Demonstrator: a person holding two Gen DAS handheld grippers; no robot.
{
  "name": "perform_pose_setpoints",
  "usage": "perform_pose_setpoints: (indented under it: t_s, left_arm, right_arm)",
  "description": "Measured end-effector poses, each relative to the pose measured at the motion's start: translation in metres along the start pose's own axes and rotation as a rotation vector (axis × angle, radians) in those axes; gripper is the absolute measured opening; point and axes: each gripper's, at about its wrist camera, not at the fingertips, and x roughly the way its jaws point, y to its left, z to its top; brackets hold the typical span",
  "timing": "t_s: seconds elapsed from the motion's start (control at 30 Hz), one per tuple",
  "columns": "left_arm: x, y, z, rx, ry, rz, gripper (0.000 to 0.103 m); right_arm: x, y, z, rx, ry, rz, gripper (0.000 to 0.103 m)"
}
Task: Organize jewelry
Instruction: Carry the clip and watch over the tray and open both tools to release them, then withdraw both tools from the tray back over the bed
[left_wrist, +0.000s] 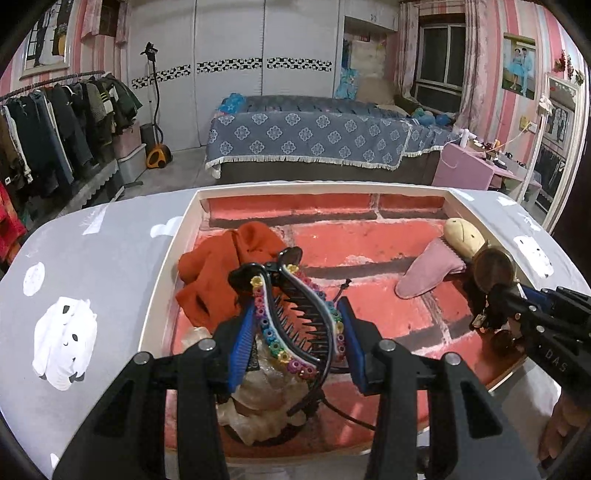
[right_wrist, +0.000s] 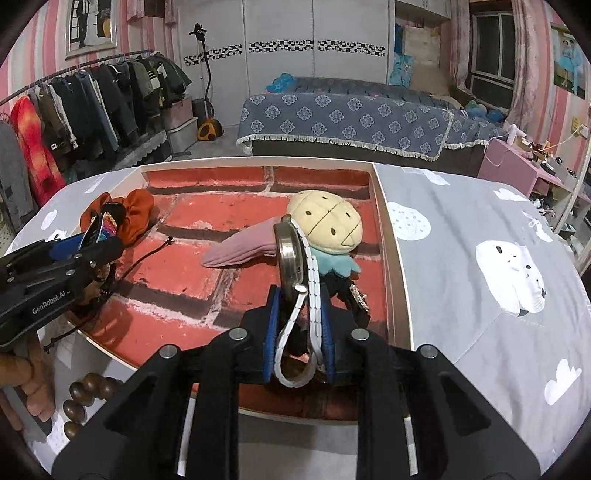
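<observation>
Left tongs (left_wrist: 295, 332) are clamping a black hair claw clip (left_wrist: 295, 314) trimmed with a row of coloured flower beads, blue pads pressing on both flanks, teeth facing up. The clip is hanging low over the near left part of the tray (left_wrist: 162, 273), just above a crumpled clear plastic wrap (left_wrist: 258, 398) and a black cord (left_wrist: 347, 413).

Right tongs (right_wrist: 299, 328) are pinching a wristwatch (right_wrist: 290, 251) by its white strap, pads nearly together on the looped band, round metal case standing upright above the tips. Below it, dark trinkets (right_wrist: 356, 293) are lying on the brick-patterned tray floor by the right wall.

Near the right camera, on the grey cloud-print counter (right_wrist: 461, 332), a string of brown wooden beads (right_wrist: 81, 398) is waiting outside the tray, beside the hand (right_wrist: 33, 384) holding the left tool.

Further in: an orange scrunchie (left_wrist: 221, 273) behind the clip, a pink pouch (left_wrist: 428, 273) and a cream plush doll (right_wrist: 325, 221) behind the watch.

Judgement: both items are being lowered for release into the tray. To do it well, settle each piece onto bare floor, not onto the wrap or the trinkets; keep the clip level so its teeth are not snagging the cord; let the watch case touch down before easing the strap free, so it is not toppling onto the doll.
</observation>
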Motion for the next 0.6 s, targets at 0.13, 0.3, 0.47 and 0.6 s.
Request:
perform_pose_setpoints:
  t_s: [0.13,0.3,0.47,0.6]
  left_arm:
    - [0.0012,0.0001,0.0000,0.000,0.003,-0.002,0.044]
    - [0.0048,-0.0022,-0.0014,0.005,0.020,-0.003,0.044]
    - [0.0058,-0.0023,-0.0014,0.007,0.024,0.005,0.045]
    - [0.0054,-0.0034,-0.0010,0.016,0.012,0.017,0.059]
  right_arm:
    - [0.0001,-0.0002,0.0001,-0.001,-0.001,0.000,0.021]
    - [0.0023,-0.0003,-0.0005,0.003,0.001,0.005,0.023]
    - [0.0036,-0.0003,-0.0020,0.008,-0.004,0.008,0.027]
    - [0.0020,0.0001,-0.0027,0.007,-0.012,0.006,0.032]
